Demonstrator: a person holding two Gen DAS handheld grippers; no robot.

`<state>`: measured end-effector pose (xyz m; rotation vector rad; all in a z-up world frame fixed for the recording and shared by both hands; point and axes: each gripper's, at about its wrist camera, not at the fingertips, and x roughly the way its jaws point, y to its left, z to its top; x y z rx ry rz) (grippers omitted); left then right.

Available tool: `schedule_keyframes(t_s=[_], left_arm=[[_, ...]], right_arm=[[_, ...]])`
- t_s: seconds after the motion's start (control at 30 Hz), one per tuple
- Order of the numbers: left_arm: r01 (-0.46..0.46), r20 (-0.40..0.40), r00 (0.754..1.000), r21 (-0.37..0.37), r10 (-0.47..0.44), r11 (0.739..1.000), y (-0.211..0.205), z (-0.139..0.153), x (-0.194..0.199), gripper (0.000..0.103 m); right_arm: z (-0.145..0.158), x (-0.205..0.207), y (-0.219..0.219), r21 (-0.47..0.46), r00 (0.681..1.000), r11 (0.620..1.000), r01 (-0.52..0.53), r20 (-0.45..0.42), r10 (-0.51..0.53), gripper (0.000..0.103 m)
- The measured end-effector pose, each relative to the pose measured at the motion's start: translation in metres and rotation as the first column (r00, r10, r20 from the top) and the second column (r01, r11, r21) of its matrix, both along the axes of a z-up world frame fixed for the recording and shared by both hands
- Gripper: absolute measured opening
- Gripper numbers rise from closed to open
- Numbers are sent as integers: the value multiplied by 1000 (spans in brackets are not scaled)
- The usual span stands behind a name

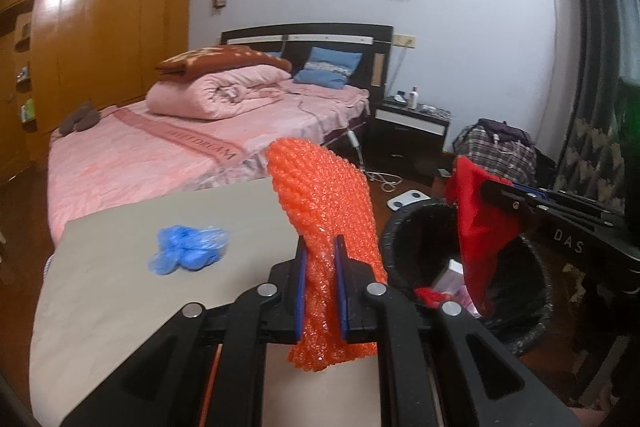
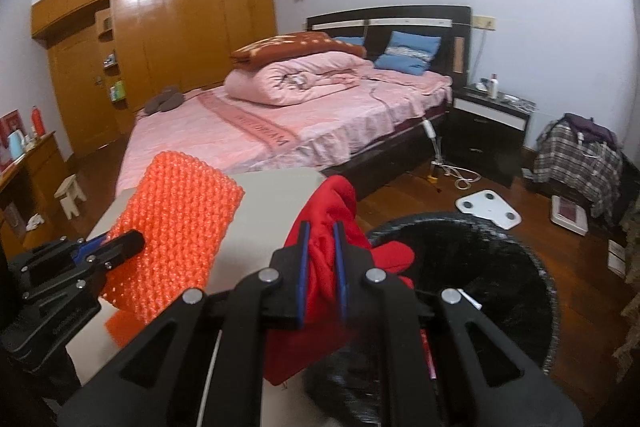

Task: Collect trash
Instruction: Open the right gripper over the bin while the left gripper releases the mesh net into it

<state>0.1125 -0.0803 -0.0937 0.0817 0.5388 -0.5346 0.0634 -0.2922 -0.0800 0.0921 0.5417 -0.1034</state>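
My left gripper [image 1: 322,247] is shut on an orange bubble-wrap sheet [image 1: 328,203] and holds it above the grey table's [image 1: 120,291] right edge; the sheet also shows in the right wrist view [image 2: 176,227]. My right gripper [image 2: 320,231] is shut on a red plastic bag [image 2: 332,207], held over the rim of a black-lined trash bin [image 2: 500,267]. In the left wrist view the red bag [image 1: 476,223] hangs over the bin [image 1: 416,239]. A crumpled blue plastic bag [image 1: 188,249] lies on the table.
A bed with pink bedding [image 2: 304,115] stands behind the table. A black nightstand [image 2: 488,123], a white scale [image 2: 488,209] on the wooden floor and a plaid bag [image 2: 576,159] lie to the right. A wooden wardrobe [image 2: 168,39] lines the left wall.
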Motion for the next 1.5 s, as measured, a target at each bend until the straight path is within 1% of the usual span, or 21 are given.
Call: schedule_keyframes(t_s=[0.3, 0.63, 0.87, 1.13, 1.37, 1.4, 1.47, 1.5], left_arm=[[100, 6, 995, -9, -100, 995, -55, -1, -2, 12], [184, 4, 983, -21, -184, 983, -110, -10, 1, 12], [232, 1, 973, -26, -232, 972, -141, -17, 9, 12], [262, -10, 965, -20, -262, 965, -169, -30, 15, 12], [277, -44, 960, -20, -277, 961, -187, -46, 28, 12], [288, -54, 956, -25, -289, 957, -189, -48, 30, 13], [294, -64, 953, -24, -295, 955, -190, -51, 35, 18], [293, -67, 953, -29, -294, 956, -190, -51, 36, 27]], right_arm=[[-6, -16, -50, -24, 993, 993, 116, 1, -116, 11], [-12, -28, -92, -43, 980, 979, 201, 4, -201, 11], [-20, -32, -123, -58, 966, 964, 259, -4, -259, 11], [-34, -29, -144, -69, 956, 955, 288, -32, -291, 11], [-44, -22, -154, -61, 951, 952, 300, -55, -304, 11], [-45, -22, -156, -59, 950, 951, 303, -58, -306, 12], [-48, -20, -158, -63, 949, 950, 305, -66, -309, 18], [-47, -17, -156, -69, 947, 948, 310, -67, -315, 22]])
